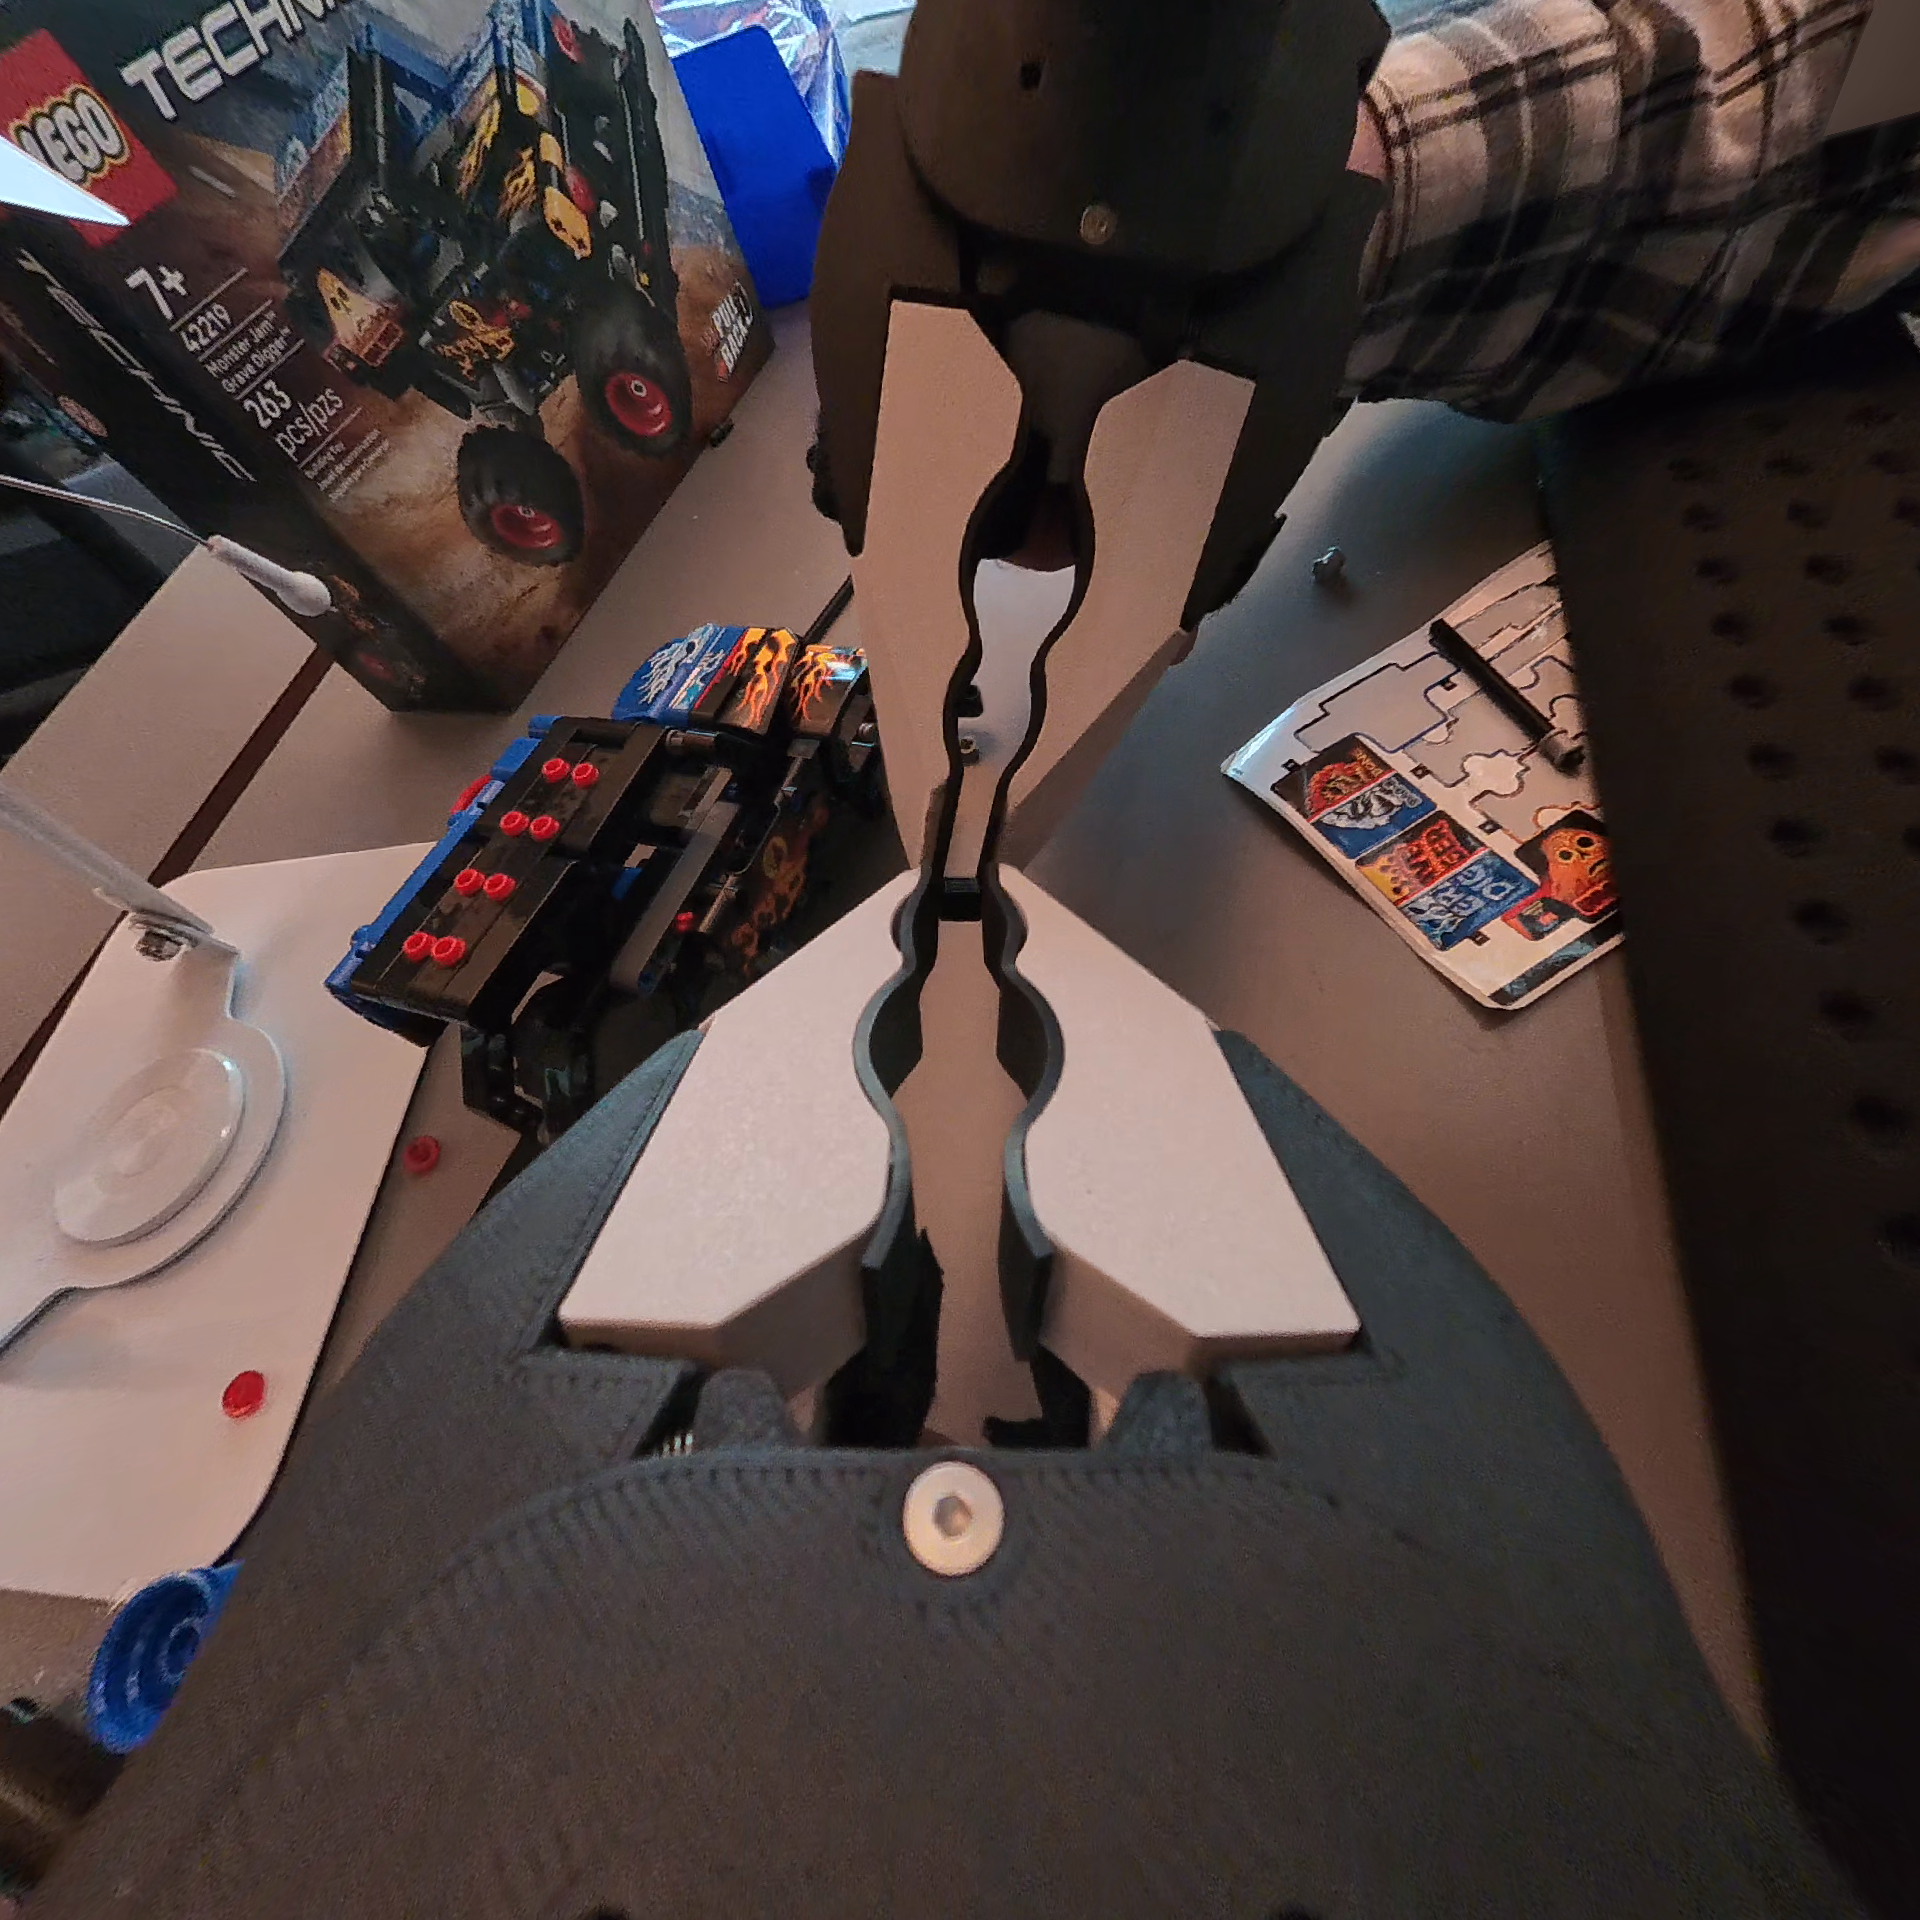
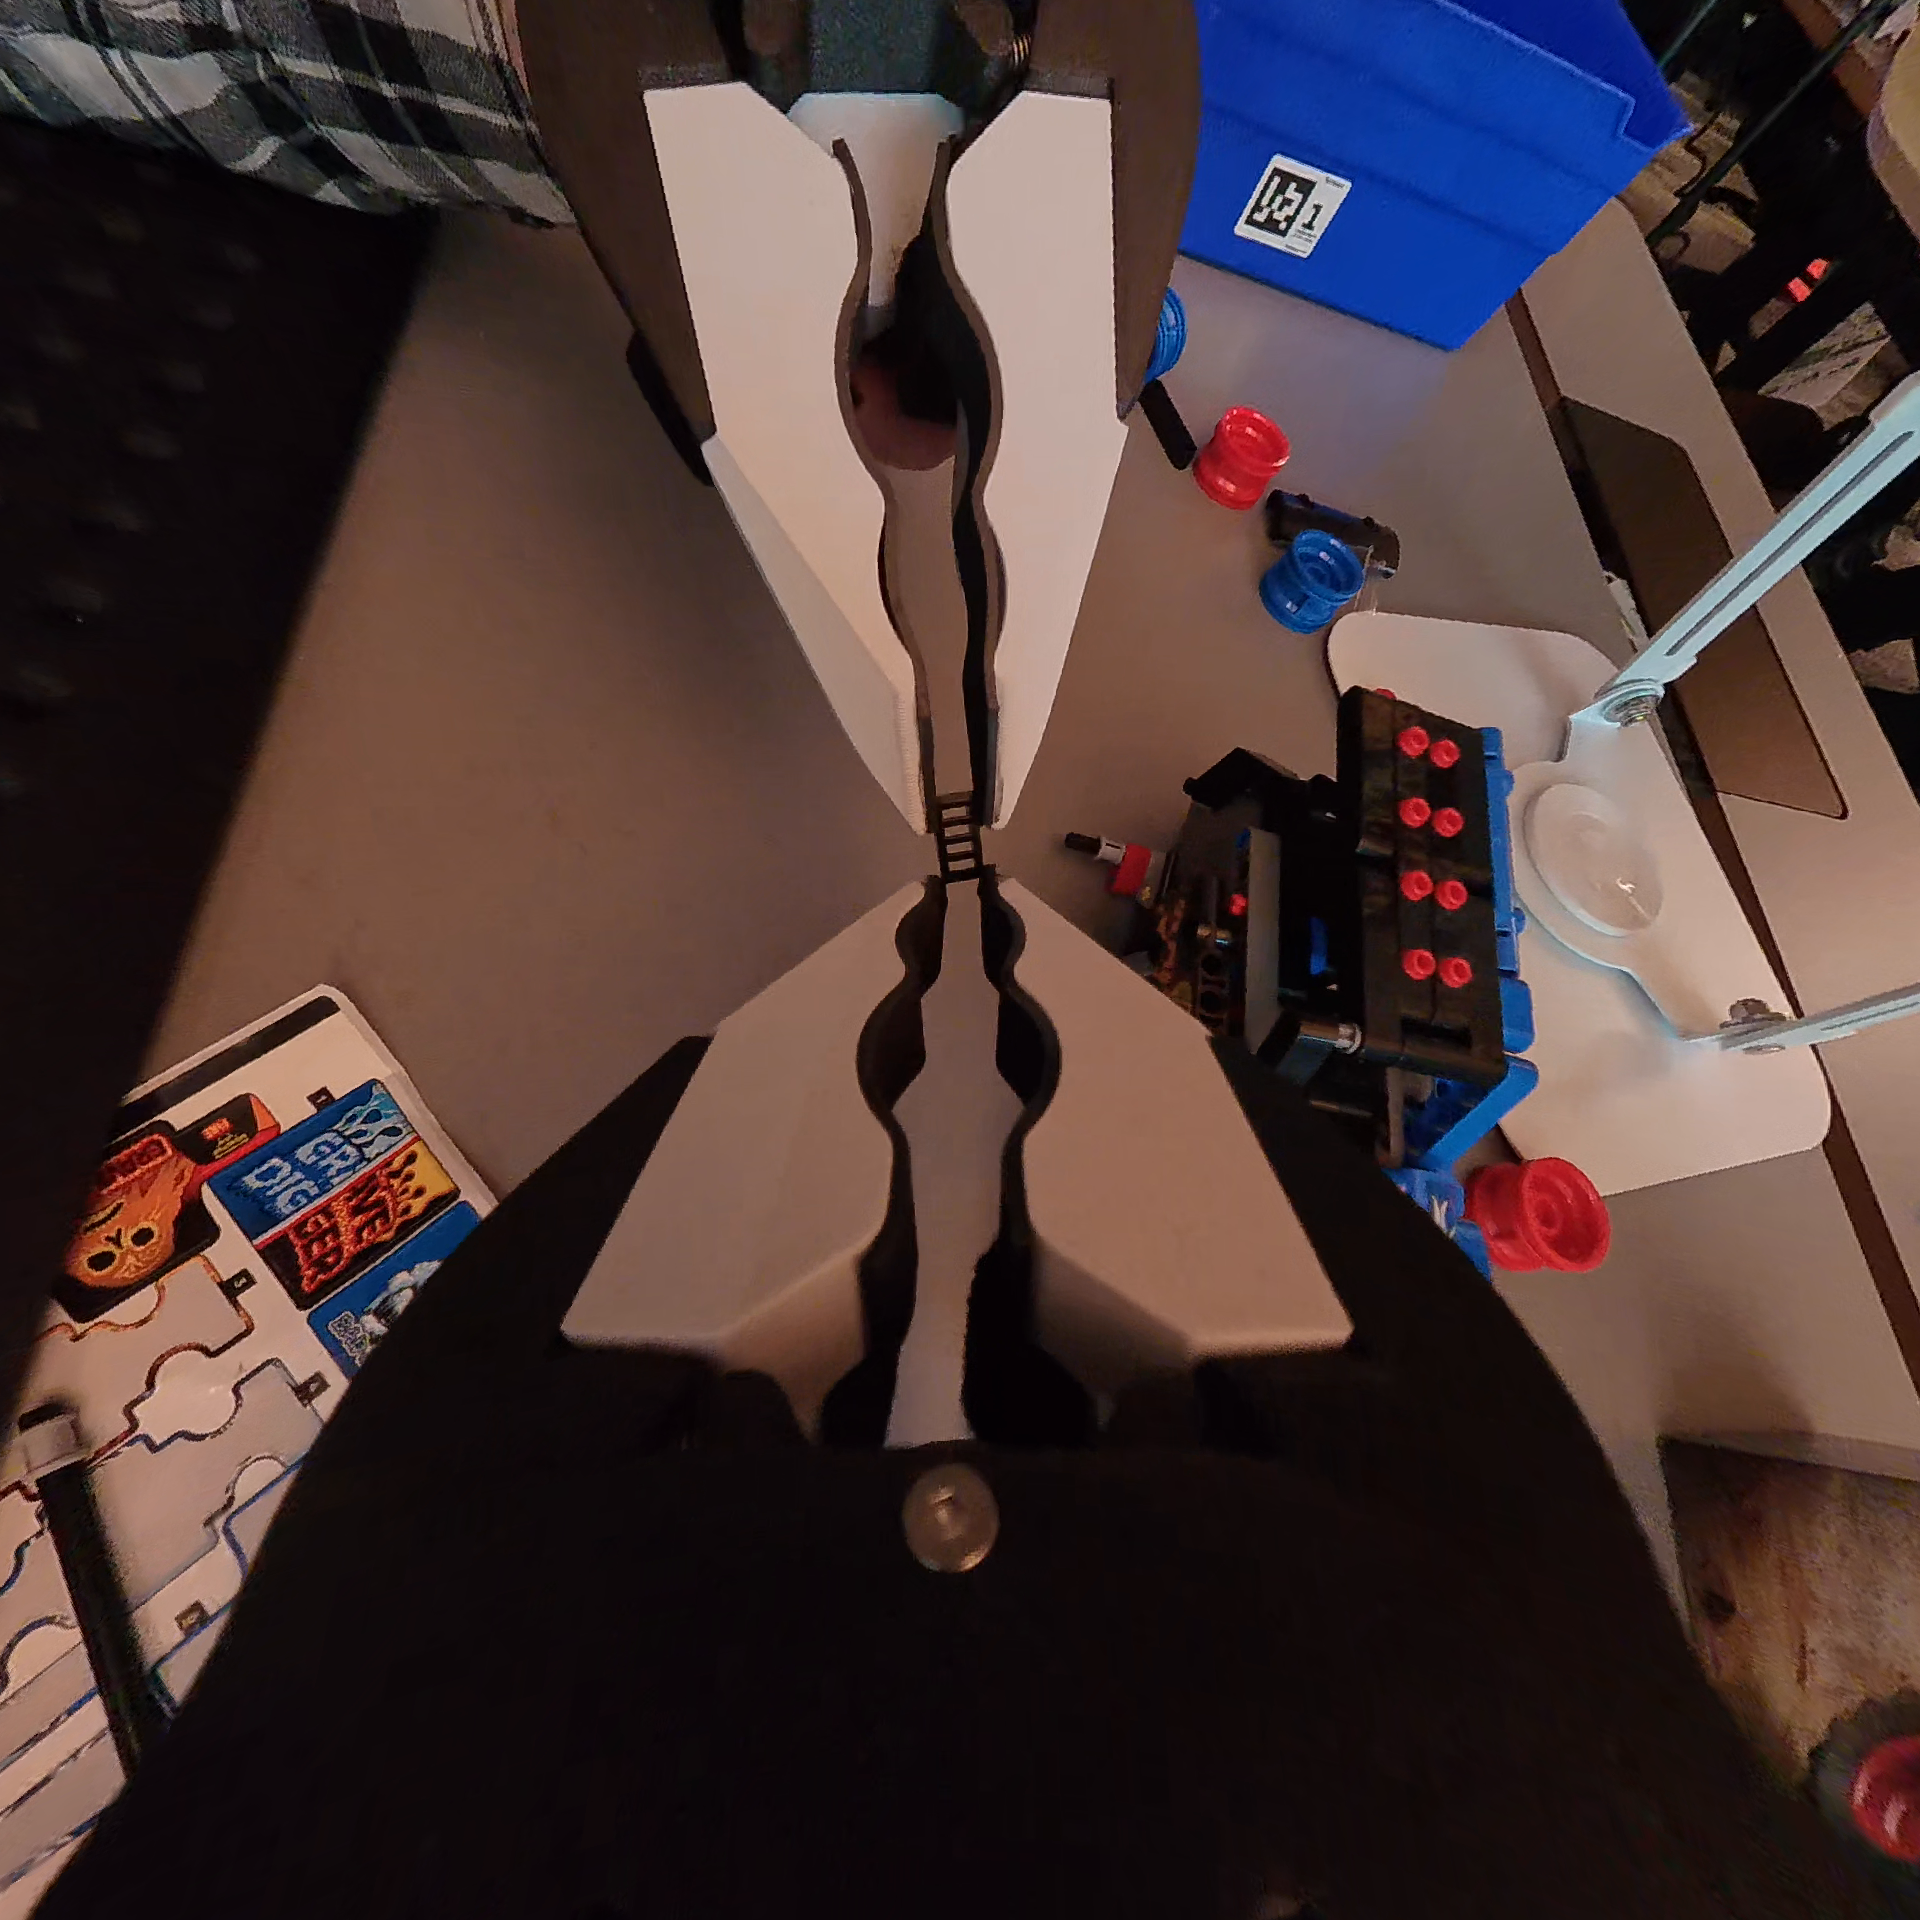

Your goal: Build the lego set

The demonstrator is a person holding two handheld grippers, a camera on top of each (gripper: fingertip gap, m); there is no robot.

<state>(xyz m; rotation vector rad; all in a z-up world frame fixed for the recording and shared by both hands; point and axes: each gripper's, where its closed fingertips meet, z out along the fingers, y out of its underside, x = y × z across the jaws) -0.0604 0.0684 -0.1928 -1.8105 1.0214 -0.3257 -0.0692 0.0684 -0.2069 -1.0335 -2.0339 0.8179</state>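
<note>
Both claws meet tip to tip above the grey surface [image 2: 582, 665], sharing one small black ladder-shaped lego piece [image 2: 959, 840]. This looks like a handover or a regrip, done in mid-air so the tiny part can be turned before fitting. The right claw [image 2: 961, 883] is clenched on the near end of the piece; the left claw [image 1: 961, 902], reaching in from the far side in the right wrist view, pinches its other end. The two point straight at each other, level and in line. The half-built blue and black lego truck with red studs [image 1: 582, 862] lies on its side on the surface just beside the claws, near a white stand base [image 2: 1621, 1060]. Loose red and blue wheel hubs [image 2: 1242, 457] sit farther off, and the partly used sticker sheet [image 1: 1455, 810] lies apart.
</note>
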